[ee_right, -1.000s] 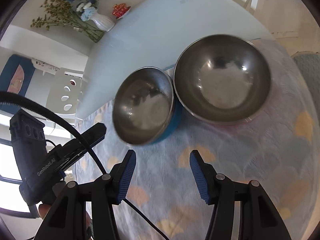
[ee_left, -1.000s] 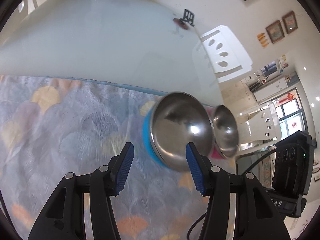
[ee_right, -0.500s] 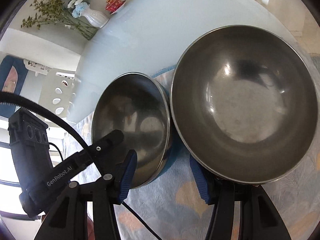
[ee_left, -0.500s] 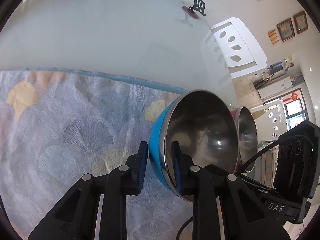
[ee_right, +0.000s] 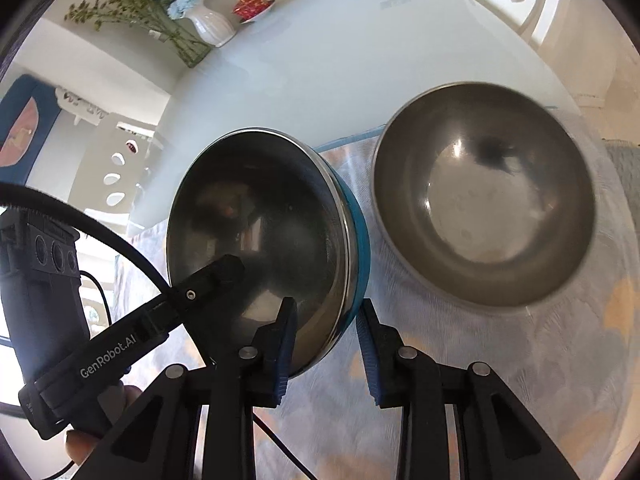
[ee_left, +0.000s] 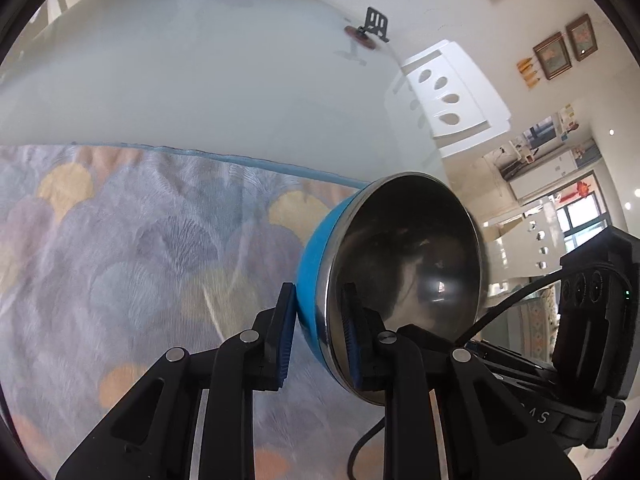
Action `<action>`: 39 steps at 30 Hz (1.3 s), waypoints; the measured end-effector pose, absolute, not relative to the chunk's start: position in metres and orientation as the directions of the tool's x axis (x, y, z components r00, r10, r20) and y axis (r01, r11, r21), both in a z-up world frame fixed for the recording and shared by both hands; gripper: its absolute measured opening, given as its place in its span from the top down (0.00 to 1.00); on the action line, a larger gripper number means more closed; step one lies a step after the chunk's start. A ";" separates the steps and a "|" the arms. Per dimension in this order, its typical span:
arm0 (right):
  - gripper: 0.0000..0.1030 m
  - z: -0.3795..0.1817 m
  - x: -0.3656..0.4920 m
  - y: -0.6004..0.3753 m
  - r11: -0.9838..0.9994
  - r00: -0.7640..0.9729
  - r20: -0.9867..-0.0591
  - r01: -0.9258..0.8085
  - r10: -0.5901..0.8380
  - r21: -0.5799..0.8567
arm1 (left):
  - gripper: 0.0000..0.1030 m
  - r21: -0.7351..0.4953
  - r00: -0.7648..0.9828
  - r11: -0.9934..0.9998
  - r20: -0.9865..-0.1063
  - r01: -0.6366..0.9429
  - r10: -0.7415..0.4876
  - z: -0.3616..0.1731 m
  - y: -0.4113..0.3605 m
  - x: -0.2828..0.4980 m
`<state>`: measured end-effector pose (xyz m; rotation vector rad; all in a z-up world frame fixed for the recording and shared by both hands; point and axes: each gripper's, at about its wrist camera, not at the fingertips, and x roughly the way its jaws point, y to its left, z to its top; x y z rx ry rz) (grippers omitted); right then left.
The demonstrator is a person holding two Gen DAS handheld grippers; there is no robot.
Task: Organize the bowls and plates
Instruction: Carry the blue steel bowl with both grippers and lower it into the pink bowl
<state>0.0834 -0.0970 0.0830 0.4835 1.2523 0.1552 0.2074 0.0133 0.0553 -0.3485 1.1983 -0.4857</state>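
A: Left gripper [ee_left: 318, 336]?
B: Clamped on blue bowl [ee_left: 316, 256] rim, bowl tilted above the cloth [ee_left: 120, 240].
A: Right gripper [ee_right: 326, 344]?
B: Closed astride same rim; steel bowl [ee_right: 484, 196] just beside.

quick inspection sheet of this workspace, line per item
surface: pale table, near part covered by a patterned cloth
job's things: blue bowl with steel inside, tilted; steel bowl upright on the cloth beside it
clutter: vase of flowers, red dish, black stand, all at the far edge
grippers: left gripper shut on the blue bowl's rim; right gripper shut on another part of the same rim
cables: black cable arcs over the left gripper
surroundings: white chair, framed pictures on the wall
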 end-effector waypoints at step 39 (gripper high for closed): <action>0.70 0.187 -0.202 -0.032 0.873 0.257 -0.868 0.136 0.425 0.468 | 0.81 -0.532 0.337 0.809 -0.735 0.252 -0.588 0.153 0.064 -0.080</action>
